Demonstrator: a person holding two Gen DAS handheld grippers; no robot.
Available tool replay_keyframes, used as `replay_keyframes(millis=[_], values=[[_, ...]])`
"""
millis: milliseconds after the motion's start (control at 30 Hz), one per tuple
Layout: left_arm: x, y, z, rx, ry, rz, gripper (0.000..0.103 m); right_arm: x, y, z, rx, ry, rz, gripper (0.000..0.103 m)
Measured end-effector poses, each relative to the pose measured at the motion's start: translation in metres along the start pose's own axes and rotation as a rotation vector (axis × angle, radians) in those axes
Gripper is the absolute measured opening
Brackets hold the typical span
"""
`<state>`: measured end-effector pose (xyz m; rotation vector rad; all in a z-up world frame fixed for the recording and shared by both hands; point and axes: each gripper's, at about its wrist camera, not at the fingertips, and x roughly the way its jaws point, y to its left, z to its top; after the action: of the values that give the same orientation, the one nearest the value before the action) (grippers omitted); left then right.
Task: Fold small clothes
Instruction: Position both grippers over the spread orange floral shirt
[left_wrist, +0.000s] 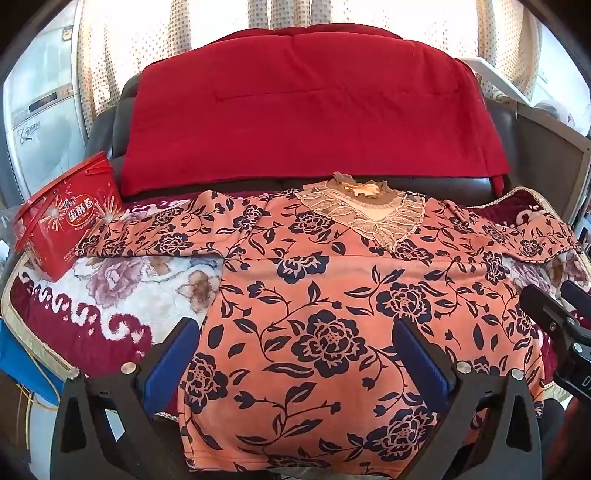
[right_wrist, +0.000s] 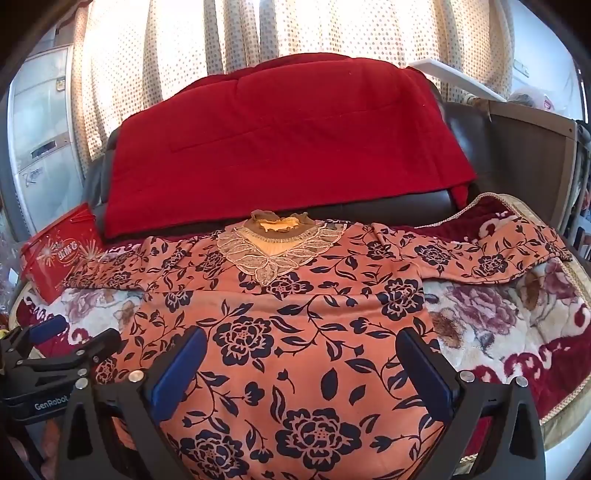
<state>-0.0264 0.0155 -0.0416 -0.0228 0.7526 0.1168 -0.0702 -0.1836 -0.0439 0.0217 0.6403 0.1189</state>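
Note:
An orange top (left_wrist: 332, 295) with dark blue flowers lies spread flat on a flowered blanket, its lace collar (left_wrist: 365, 210) at the far side and both sleeves stretched out sideways. My left gripper (left_wrist: 295, 332) hovers open above the lower left part of the top, nothing between its blue pads. The right gripper (right_wrist: 301, 343) is open too, over the lower middle of the same top (right_wrist: 295, 332), whose collar (right_wrist: 277, 236) points away. Each gripper shows in the other's view: the right one (left_wrist: 554, 306) at the right edge, the left one (right_wrist: 74, 336) at the left edge.
A red snack box (left_wrist: 62, 221) stands on the blanket (left_wrist: 110, 288) by the left sleeve, also in the right wrist view (right_wrist: 59, 251). A red quilt (left_wrist: 314, 110) drapes over the dark sofa back behind. Curtains and a white appliance stand farther back.

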Motion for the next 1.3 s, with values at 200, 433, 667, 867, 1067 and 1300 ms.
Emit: replay_keyframes(millis=[200, 433, 667, 867, 1067, 1300], values=[[-0.002, -0.008, 0.001, 0.013, -0.002, 0.003, 0.103, 0.001, -0.008, -0.001, 0.005, 0.001, -0.005, 0.103], [-0.004, -0.017, 0.002, 0.029, 0.001, 0.004, 0.103, -0.003, -0.012, 0.002, 0.029, 0.002, -0.02, 0.103], [-0.005, -0.026, 0.002, 0.046, 0.001, 0.004, 0.103, -0.005, -0.02, 0.0, 0.041, -0.03, -0.015, 0.103], [0.001, -0.035, 0.002, 0.06, 0.01, -0.001, 0.103, 0.001, -0.029, 0.0, 0.038, -0.041, -0.021, 0.103], [0.012, -0.04, 0.005, 0.06, 0.017, 0.007, 0.103, 0.015, -0.037, -0.001, 0.038, -0.014, -0.025, 0.103], [0.031, -0.045, 0.011, 0.056, 0.034, 0.02, 0.103, 0.033, -0.047, 0.0, 0.046, 0.011, -0.008, 0.103]])
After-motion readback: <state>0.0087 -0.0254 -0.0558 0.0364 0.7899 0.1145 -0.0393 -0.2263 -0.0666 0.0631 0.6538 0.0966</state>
